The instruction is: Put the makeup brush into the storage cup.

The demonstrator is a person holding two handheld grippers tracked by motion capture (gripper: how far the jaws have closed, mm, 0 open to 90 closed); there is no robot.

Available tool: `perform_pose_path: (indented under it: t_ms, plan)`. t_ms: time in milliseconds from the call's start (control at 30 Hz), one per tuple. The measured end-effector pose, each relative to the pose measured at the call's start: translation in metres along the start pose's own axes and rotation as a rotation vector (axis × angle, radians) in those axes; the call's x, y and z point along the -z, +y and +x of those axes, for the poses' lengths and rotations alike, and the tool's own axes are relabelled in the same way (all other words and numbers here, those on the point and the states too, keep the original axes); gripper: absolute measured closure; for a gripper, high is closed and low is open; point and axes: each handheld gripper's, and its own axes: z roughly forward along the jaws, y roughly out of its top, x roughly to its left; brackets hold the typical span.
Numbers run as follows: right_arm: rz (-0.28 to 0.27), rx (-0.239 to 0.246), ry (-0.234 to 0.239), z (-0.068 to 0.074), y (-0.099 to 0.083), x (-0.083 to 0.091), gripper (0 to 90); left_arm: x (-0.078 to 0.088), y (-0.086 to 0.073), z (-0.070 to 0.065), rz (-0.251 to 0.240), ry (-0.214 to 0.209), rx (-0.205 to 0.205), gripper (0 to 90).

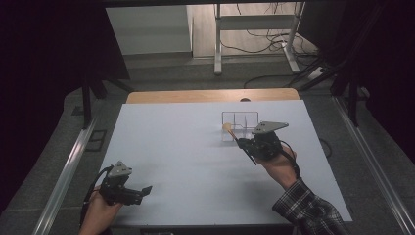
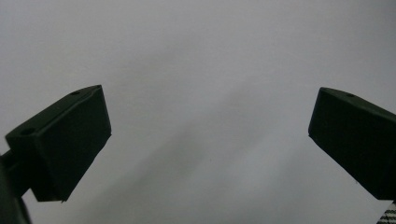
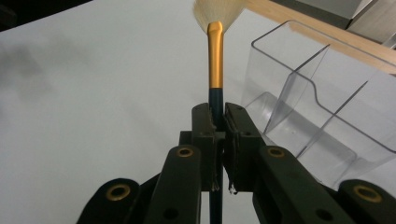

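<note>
**A:** How do your jaws stand, and what is in them?

**B:** My right gripper (image 3: 218,122) is clamped on the dark handle of a makeup brush (image 3: 215,60). The two pads press the handle from both sides. My left gripper (image 2: 210,140) has its jaws wide apart, with nothing between them, just bare white table (image 1: 186,147) beneath.

**A:** Any writing or brand to read?

**B:** I can read none on the brush, the gripper or the organizer.

**A:** Where does the brush lie relative to your jaws?

**B:** Its handle runs straight out past my pads: dark shaft, then a gold ferrule, then pale bristles fanned at the far end. A clear plastic organizer (image 3: 322,116), divided into compartments, stands just beside the brush. In the high view the bristle end sits at the organizer's left front corner, and my left gripper (image 1: 128,188) is well apart, near the table's front edge.
</note>
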Motion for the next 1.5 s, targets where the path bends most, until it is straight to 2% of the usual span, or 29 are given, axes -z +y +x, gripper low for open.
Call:
perform_pose_path:
  t_ms: [433, 667, 1200, 1500]
  plan:
    - [-0.061, -0.018, -0.032, -0.005, 0.004, 0.006, 83.7, 0.0, 0.0, 0.0, 0.001, -0.001, 0.0, 0.0]
    - [-0.072, -0.023, -0.041, -0.007, 0.005, 0.006, 83.8, -0.001, 0.0, 0.0, 0.003, -0.001, -0.002, 0.0]
    - [-0.123, -0.044, -0.041, -0.014, 0.02, 0.002, 83.7, -0.001, 0.0, 0.001, 0.006, 0.001, -0.001, 0.0]
    - [-0.149, -0.076, -0.034, -0.02, 0.029, 0.0, 83.7, -0.001, 0.0, 0.001, 0.009, 0.004, -0.003, 0.0]
